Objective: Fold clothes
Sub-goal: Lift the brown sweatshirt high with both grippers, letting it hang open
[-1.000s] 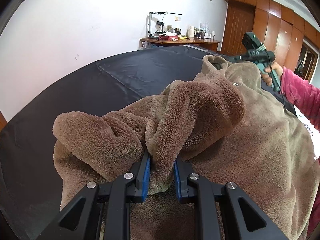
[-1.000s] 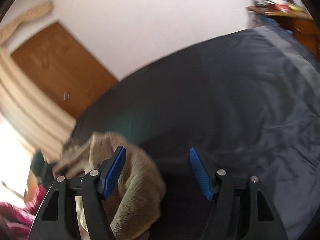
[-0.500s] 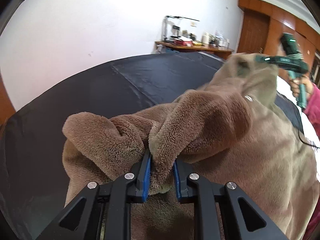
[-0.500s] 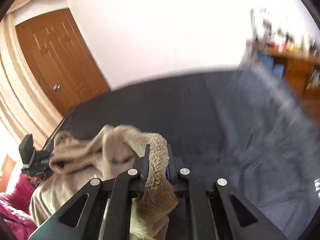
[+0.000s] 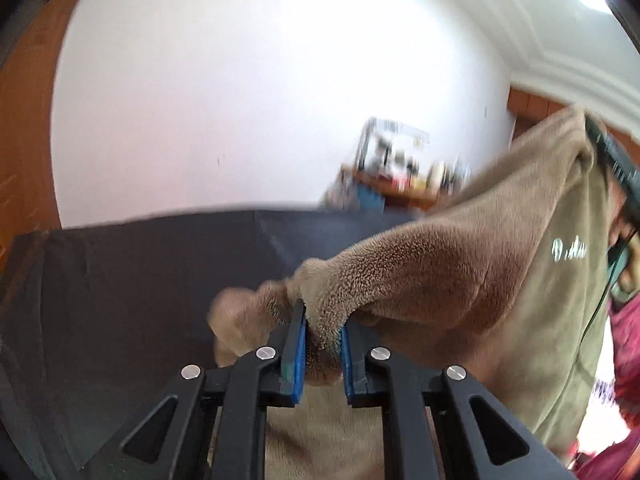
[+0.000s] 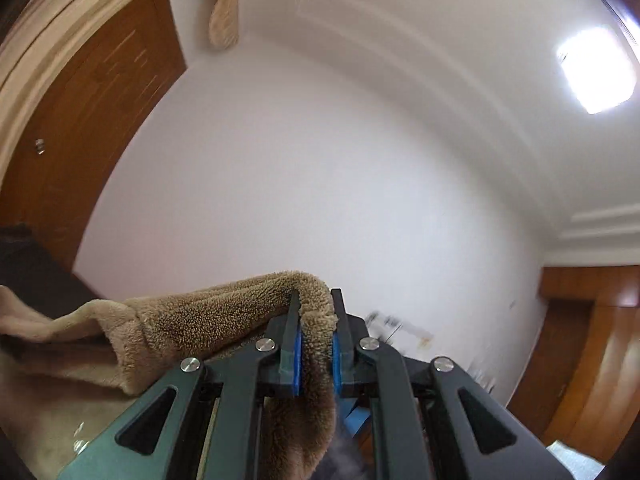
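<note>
A brown fleece garment [image 5: 460, 264] hangs lifted above the black-covered table [image 5: 120, 280]. My left gripper [image 5: 322, 320] is shut on a thick fold of it; the fabric stretches up and right to the other gripper's dark body [image 5: 612, 156] at the frame's right edge. In the right wrist view my right gripper [image 6: 316, 312] is shut on another fleecy edge of the garment [image 6: 208, 316], which drapes off to the left and hangs down between the fingers. That camera points up at the wall and ceiling.
A cluttered wooden desk [image 5: 400, 180] stands against the white wall beyond the table. A wooden door [image 6: 80, 120] is at the left, wood cabinets [image 6: 592, 340] at the right, a ceiling light [image 6: 596, 68] above. The person's pink sleeve [image 5: 624, 344] is at right.
Both grippers have lifted the garment off the table and tilted upward. The right gripper, open one second ago, closed on the fleece edge and rose with it.
</note>
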### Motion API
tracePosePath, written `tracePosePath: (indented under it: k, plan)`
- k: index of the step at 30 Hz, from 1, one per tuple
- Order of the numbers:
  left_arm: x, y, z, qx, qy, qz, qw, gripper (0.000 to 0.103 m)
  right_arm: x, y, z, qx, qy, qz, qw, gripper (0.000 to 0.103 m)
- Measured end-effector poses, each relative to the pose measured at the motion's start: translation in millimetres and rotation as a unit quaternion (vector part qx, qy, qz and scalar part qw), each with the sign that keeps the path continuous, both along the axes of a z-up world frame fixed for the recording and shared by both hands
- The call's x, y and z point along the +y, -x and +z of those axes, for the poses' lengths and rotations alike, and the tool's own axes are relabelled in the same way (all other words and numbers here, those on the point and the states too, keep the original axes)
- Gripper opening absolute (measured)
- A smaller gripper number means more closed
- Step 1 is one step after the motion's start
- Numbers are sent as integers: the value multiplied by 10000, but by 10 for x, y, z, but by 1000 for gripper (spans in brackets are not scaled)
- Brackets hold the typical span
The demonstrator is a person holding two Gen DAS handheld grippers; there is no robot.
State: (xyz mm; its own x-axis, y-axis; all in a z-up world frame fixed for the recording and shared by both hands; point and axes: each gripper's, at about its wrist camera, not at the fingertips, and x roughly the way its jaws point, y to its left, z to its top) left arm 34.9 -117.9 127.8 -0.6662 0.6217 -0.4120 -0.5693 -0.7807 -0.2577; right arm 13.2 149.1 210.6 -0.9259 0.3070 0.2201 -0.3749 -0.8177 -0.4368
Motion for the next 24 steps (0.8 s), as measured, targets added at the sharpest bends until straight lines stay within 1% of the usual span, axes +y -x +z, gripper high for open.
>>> tracePosePath:
  k: [2,3,5,6,9,11,12,14,16,17,18,20,21,23,24]
  plan:
    - [-201,-65,274,236,-566,160,9980,15,-61,-25,195,330,16,-76,9994,12]
    - [-314,-110,425,387,-857,253,9952,15,-83,-42,277,474,26,-115,9988,12]
    - [-599,-261,786,840,-1476,497,9842,15,-97,-134,489,884,126,-166,9959,12]
    - [-734,-349,958,1081,-1747,609,9768,12,-122,-210,578,1110,189,-163,9935,12]
    - [-1066,-698,1416,1889,-2256,823,9522,12,-218,-464,826,1797,385,-124,9829,12]
    - [-1171,-916,1679,2258,-2308,656,9442,12,-379,-643,948,2145,345,-51,9761,12]
    - [-1201,-1008,1783,2406,-2288,583,9415,12,-467,-734,1006,2310,312,-11,9725,12]
    - [-1141,-1101,1851,2527,-2026,468,9450,12,-674,-772,1088,2478,125,75,9687,12]
    - [-1003,-1140,1810,2559,-1692,276,9514,12,-906,-805,1174,2634,-99,141,9645,12]
    - [-921,-1131,1751,2536,-1537,139,9549,12,-986,-828,1208,2714,-195,137,9622,12]
    - [-824,-1106,1667,2467,-1383,-61,9592,12,-1012,-934,1247,2794,-260,139,9597,12]
    - [-636,-1021,1467,2280,-1144,-255,9666,13,-1032,-1152,1343,2913,-345,172,9559,12]
    - [-519,-974,1343,2180,-1028,-431,9696,16,-1036,-1169,1381,2941,-366,198,9549,12]
    - [-285,-928,1086,1978,-782,-717,9745,26,-993,-1268,1414,3005,-473,176,9525,12]
    - [-174,-915,955,1885,-666,-841,9762,43,-1010,-1303,1446,3023,-534,166,9516,12]
